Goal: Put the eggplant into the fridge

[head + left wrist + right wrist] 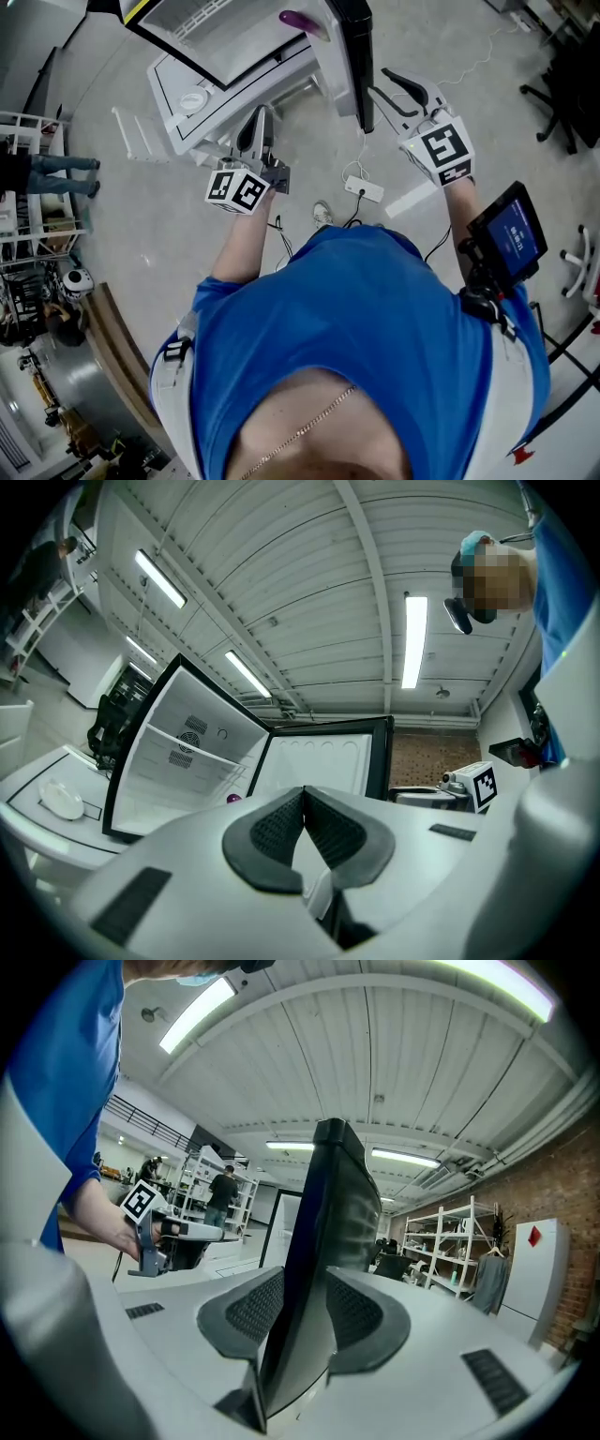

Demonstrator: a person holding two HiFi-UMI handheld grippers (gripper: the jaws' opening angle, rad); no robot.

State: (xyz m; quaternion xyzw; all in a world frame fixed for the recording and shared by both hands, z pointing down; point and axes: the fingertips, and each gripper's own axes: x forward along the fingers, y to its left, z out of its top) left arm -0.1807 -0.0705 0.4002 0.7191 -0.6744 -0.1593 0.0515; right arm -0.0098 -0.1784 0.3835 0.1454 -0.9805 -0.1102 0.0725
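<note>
Eggplant [302,21] | purple, glossy, elongated | lying inside the open fridge [242,42]

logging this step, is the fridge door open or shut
Open. The fridge door stands swung wide, its edge clamped in the right gripper; the left gripper view looks into the white fridge.

**Left jaws shut, right jaws on the door edge**

I have the left gripper [303,799] held out ahead, roughly level, its jaws pressed together with nothing between them. The right gripper [305,1279] reaches forward beside it, jaws astride the edge of the fridge door [339,1194]; both pads seem to press on it. Both forearms stretch forward.
</note>
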